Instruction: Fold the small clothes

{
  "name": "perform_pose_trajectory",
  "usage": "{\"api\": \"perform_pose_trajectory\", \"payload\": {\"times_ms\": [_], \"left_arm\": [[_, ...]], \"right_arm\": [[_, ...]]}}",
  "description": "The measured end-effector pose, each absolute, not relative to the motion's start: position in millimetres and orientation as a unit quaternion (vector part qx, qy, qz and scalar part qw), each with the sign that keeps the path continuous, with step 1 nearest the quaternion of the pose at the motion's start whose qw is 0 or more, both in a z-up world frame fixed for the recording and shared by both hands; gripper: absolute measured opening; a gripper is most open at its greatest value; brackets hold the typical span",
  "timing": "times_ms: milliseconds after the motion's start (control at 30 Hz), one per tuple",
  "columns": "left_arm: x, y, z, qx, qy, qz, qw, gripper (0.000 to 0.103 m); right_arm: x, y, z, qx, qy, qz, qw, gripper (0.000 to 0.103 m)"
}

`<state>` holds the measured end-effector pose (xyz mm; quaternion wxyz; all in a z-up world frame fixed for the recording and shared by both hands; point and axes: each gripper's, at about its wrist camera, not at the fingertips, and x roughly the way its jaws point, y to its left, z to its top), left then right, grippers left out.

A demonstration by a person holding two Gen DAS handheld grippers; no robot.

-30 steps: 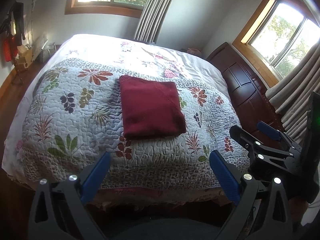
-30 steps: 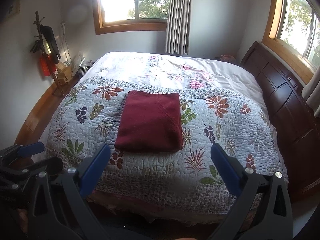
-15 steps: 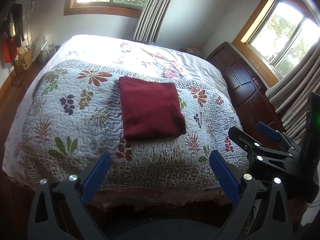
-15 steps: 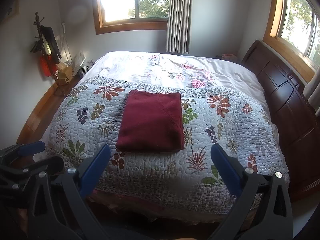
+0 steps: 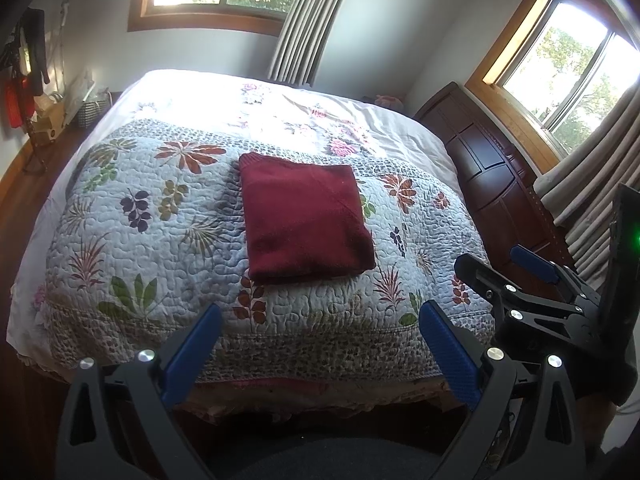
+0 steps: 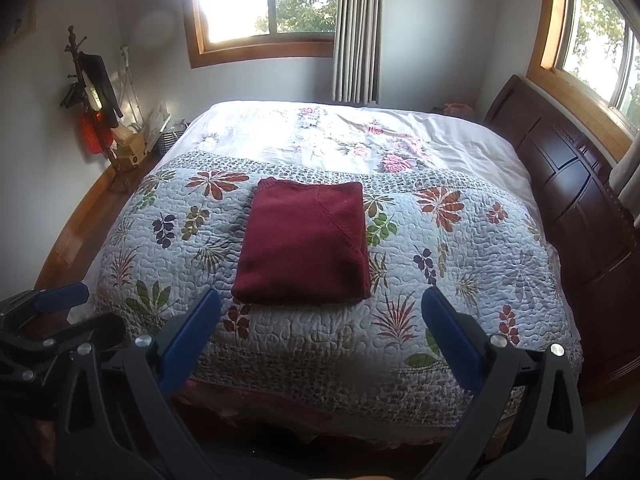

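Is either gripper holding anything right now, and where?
Nothing is held. The left gripper and right gripper are open, short of the folded red garment on the bed.

Both cameras sit low off the foot of the bed, looking forward and slightly down its length toward the far window. The left view stands a little to the left and angles rightward, catching the right gripper at its right edge. The right view faces the bed squarely, with the left gripper at its lower left. Both share the quilt, the folded red cloth, curtain and headboard, all well ahead.
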<state>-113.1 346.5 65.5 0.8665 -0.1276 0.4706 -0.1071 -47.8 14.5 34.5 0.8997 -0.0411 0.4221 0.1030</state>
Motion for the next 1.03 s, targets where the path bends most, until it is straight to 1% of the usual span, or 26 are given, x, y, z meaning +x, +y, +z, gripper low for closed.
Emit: {"api": "perform_pose_trajectory", "payload": {"times_ms": [1033], "left_arm": [[-87,349,62,-0.124,0.475,-0.117,0.864,0.099]], "right_arm": [[-29,8,29,-0.034,0.433,0.103,0.895,0.1]]}}
